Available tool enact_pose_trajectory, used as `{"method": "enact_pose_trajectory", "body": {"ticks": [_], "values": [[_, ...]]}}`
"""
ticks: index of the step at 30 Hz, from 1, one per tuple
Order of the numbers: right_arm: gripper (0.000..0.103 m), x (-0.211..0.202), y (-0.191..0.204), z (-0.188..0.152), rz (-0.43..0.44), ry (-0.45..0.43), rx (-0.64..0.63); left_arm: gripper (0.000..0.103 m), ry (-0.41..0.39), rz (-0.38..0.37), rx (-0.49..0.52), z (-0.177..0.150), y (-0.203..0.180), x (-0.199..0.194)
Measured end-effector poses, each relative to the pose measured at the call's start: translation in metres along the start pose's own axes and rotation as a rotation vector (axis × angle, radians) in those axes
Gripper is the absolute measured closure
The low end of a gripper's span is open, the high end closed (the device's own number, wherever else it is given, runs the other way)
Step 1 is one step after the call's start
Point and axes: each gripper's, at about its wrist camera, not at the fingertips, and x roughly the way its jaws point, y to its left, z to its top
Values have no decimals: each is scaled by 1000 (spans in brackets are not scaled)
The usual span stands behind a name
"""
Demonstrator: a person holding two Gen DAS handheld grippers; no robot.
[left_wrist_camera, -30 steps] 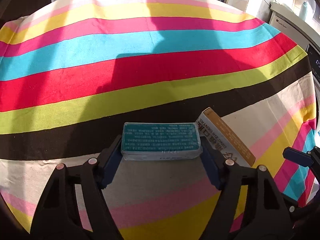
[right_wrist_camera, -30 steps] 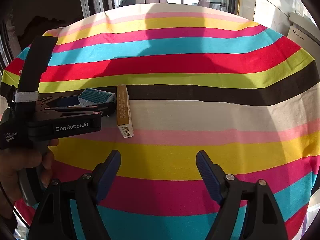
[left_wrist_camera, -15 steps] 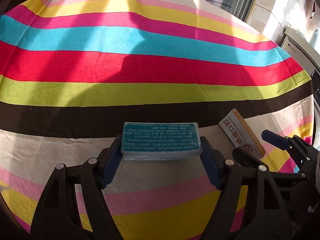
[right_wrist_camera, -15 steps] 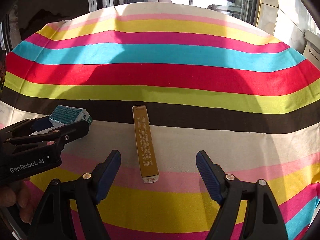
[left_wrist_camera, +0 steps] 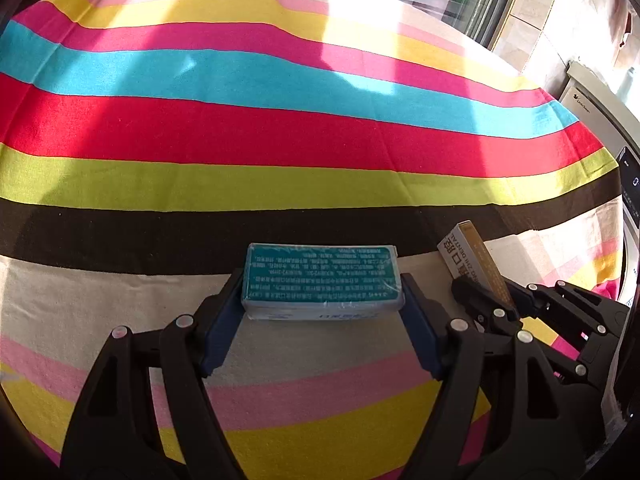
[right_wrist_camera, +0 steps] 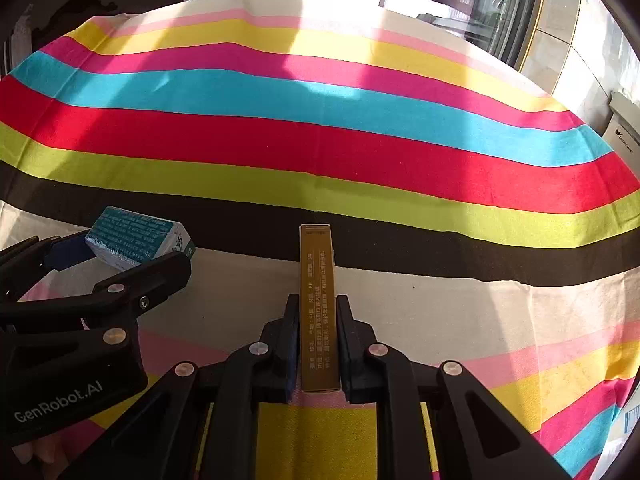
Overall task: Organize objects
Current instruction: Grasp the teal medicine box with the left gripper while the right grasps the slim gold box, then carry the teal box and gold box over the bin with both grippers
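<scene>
My left gripper is shut on a teal box with white print, held across its width just above the striped cloth. The same box shows at the left of the right wrist view, between the left gripper's fingers. My right gripper is shut on a long narrow gold box that points away along the fingers. In the left wrist view the gold and white box sits to the right, with the right gripper closed on its near end.
A cloth with broad coloured stripes covers the whole table. A white appliance stands past the table's right edge. Windows and a tiled wall lie beyond the far edge.
My right gripper has moved forward over the gold box and closed on it; it was open half a second ago. My left gripper keeps its hold on the teal box.
</scene>
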Motion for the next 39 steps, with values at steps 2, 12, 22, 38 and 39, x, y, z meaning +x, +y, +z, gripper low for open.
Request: {"method": "enact_pose_trajectory", "body": {"ticks": [2, 12, 22, 38, 39], "values": [[86, -2, -5, -1, 8, 7, 36, 27, -3, -13, -10, 1, 2, 0], [86, -63, -34, -26, -116, -31, 78, 27, -41, -17, -49, -6, 15, -19], [86, -111, -62, -73, -92, -46, 111, 27, -58, 0, -48, -48, -21, -74], [86, -177, -130, -151, -116, -31, 190, 27, -38, -155, 128, -115, -154, -129], [86, -179, -136, -156, -117, -26, 200, 27, -29, -166, 145, -117, -162, -130]]}}
